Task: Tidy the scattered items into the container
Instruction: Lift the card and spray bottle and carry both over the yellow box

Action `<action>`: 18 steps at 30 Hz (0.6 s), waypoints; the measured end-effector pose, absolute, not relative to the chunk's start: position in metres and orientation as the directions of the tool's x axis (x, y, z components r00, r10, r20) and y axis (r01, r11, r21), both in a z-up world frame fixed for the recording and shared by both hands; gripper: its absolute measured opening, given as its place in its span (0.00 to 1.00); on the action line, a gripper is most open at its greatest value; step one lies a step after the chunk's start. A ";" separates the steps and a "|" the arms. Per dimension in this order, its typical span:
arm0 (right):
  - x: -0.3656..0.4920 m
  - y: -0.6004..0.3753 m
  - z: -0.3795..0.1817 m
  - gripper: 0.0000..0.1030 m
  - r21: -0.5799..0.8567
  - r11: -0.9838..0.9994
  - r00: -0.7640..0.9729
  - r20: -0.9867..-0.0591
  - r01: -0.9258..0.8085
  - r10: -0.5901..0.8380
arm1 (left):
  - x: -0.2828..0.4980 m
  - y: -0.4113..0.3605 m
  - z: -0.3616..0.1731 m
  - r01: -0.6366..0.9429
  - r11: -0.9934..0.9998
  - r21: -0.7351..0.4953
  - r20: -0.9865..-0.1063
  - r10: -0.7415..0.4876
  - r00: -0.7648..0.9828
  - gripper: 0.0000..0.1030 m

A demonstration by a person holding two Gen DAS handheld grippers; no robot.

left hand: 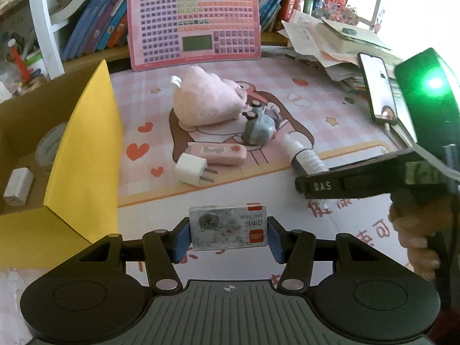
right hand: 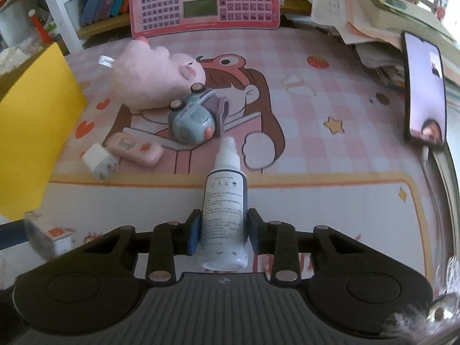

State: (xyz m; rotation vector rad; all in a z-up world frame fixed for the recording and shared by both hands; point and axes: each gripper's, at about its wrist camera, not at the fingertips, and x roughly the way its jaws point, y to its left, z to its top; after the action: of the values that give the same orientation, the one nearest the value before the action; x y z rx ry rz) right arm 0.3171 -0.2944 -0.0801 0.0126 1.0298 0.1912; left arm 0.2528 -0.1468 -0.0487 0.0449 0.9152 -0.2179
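Observation:
My left gripper [left hand: 228, 237] is shut on a small grey staples box [left hand: 228, 225] with a cat picture, held above the mat. My right gripper [right hand: 222, 230] is shut on a dark bottle with a white label and cap [right hand: 225, 198]; the bottle also shows in the left wrist view [left hand: 304, 158]. The cardboard box with yellow flaps [left hand: 83, 149] stands at the left and holds a white adapter [left hand: 17, 187]. On the mat lie a pink plush pig [left hand: 207, 97], a blue toy car [left hand: 258, 128], a pink case [left hand: 218, 152] and a white plug [left hand: 191, 169].
A pink keyboard toy [left hand: 194, 23] leans against the bookshelf at the back. A phone [right hand: 425, 92] stands propped at the right before a pile of papers [left hand: 316, 43]. The yellow flap [right hand: 31, 132] edges the right wrist view's left side.

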 end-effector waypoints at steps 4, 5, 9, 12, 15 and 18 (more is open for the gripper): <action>0.300 -0.299 -0.075 0.30 0.125 0.983 0.495 -0.851 -0.135 0.177 | 0.245 -0.147 -0.048 0.230 0.971 -0.068 -0.782 -0.195 0.592 0.51; 0.295 -0.298 -0.074 0.30 0.125 0.983 0.498 -0.849 -0.135 0.176 | 0.243 -0.146 -0.048 0.235 0.969 -0.073 -0.779 -0.202 0.593 0.51; 0.276 -0.296 -0.069 0.30 0.135 0.982 0.504 -0.844 -0.130 0.183 | 0.232 -0.138 -0.045 0.247 0.964 -0.100 -0.766 -0.233 0.600 0.51; 0.261 -0.289 -0.064 0.30 0.121 0.983 0.512 -0.841 -0.139 0.176 | 0.223 -0.129 -0.043 0.254 0.960 -0.119 -0.754 -0.254 0.606 0.51; 0.250 -0.279 -0.067 0.30 0.070 0.985 0.500 -0.855 -0.158 0.141 | 0.213 -0.119 -0.040 0.256 0.957 -0.134 -0.746 -0.268 0.609 0.51; 0.241 -0.271 -0.073 0.30 0.028 0.987 0.480 -0.871 -0.159 0.101 | 0.203 -0.111 -0.036 0.266 0.953 -0.145 -0.738 -0.283 0.613 0.51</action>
State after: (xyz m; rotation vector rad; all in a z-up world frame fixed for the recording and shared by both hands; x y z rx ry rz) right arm 0.2406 -0.2709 -0.0730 -0.0594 1.0583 0.1586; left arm 0.2027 -0.1111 -0.0365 -0.0215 0.8541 -0.3161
